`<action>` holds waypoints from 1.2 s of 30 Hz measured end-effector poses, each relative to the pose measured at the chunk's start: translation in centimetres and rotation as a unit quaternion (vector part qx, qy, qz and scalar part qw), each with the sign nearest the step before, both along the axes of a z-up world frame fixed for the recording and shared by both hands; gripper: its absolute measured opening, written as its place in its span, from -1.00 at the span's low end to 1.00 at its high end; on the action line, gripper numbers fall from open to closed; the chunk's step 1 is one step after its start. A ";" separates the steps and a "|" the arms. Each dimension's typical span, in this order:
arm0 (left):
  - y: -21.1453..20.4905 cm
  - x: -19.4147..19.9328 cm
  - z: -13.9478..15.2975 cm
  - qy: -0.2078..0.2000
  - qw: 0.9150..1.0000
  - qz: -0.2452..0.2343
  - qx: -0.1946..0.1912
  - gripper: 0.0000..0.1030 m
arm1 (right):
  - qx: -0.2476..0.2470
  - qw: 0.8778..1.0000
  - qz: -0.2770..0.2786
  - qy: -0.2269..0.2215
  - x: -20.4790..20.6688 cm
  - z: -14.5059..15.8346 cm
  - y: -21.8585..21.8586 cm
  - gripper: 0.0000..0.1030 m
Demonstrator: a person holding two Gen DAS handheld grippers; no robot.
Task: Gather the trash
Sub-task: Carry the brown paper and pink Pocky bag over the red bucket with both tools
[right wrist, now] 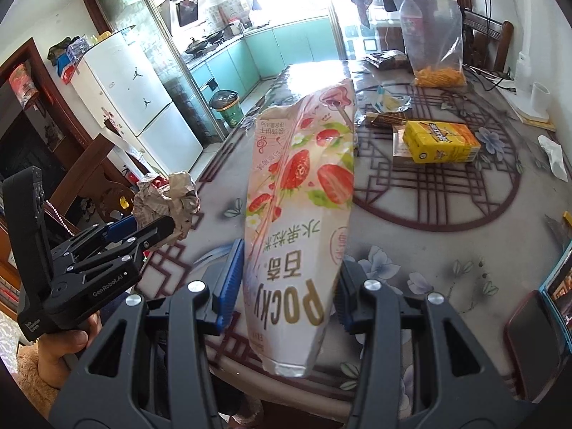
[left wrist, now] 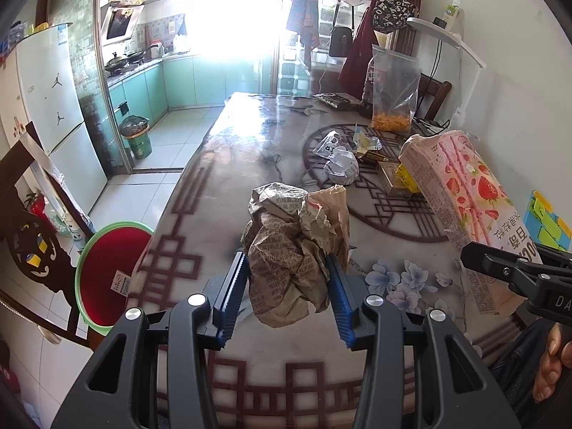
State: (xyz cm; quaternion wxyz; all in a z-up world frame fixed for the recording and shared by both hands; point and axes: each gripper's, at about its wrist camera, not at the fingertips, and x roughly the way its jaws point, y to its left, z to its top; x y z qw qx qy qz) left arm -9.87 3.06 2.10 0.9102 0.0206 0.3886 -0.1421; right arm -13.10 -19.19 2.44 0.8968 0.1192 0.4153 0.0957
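My left gripper (left wrist: 286,268) is shut on a crumpled brown paper wrapper (left wrist: 293,246), held up over the patterned table (left wrist: 228,164). My right gripper (right wrist: 286,261) is shut on a pink strawberry Pocky bag (right wrist: 304,186), also lifted above the table. In the left wrist view the Pocky bag (left wrist: 468,193) and the right gripper (left wrist: 475,254) show at the right. In the right wrist view the left gripper (right wrist: 157,225) with the wrapper (right wrist: 168,196) shows at the left. More trash lies mid-table: a white crumpled wrapper (left wrist: 339,164), a yellow box (right wrist: 439,141), a brown bar wrapper (right wrist: 386,118).
A clear zip bag with orange snacks (left wrist: 393,89) stands at the table's far end. A lined trash bin (left wrist: 137,136) stands on the kitchen floor by the doorway. A red stool (left wrist: 111,271) sits left of the table. A phone (right wrist: 532,343) lies at the near right edge.
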 end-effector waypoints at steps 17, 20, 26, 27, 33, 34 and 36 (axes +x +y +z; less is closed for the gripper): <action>2.0 1.0 -0.3 0.007 1.000 0.024 -0.002 -0.18 | -0.005 1.000 0.030 -0.003 0.9 0.6 2.4 -0.16; 2.4 1.2 -0.3 0.008 1.000 0.027 -0.002 -0.18 | -0.004 0.999 0.032 -0.004 0.9 0.6 2.6 -0.15; 2.6 1.5 -0.5 0.010 1.000 0.030 -0.002 -0.18 | -0.006 0.999 0.038 -0.004 1.1 0.6 3.1 -0.15; 2.6 1.5 -0.5 0.011 0.999 0.030 -0.002 -0.18 | -0.006 0.999 0.039 -0.003 1.1 0.6 3.2 -0.15; 2.7 1.6 -0.6 0.011 0.999 0.033 -0.003 -0.18 | -0.008 0.999 0.047 -0.001 1.3 0.6 3.9 -0.15; 2.8 1.6 -0.7 0.011 0.999 0.035 -0.003 -0.18 | -0.008 0.999 0.047 -0.001 1.4 0.6 4.0 -0.15; 3.0 1.6 -0.7 0.010 0.999 0.038 -0.005 -0.18 | -0.007 0.999 0.049 -0.001 1.4 0.7 4.2 -0.15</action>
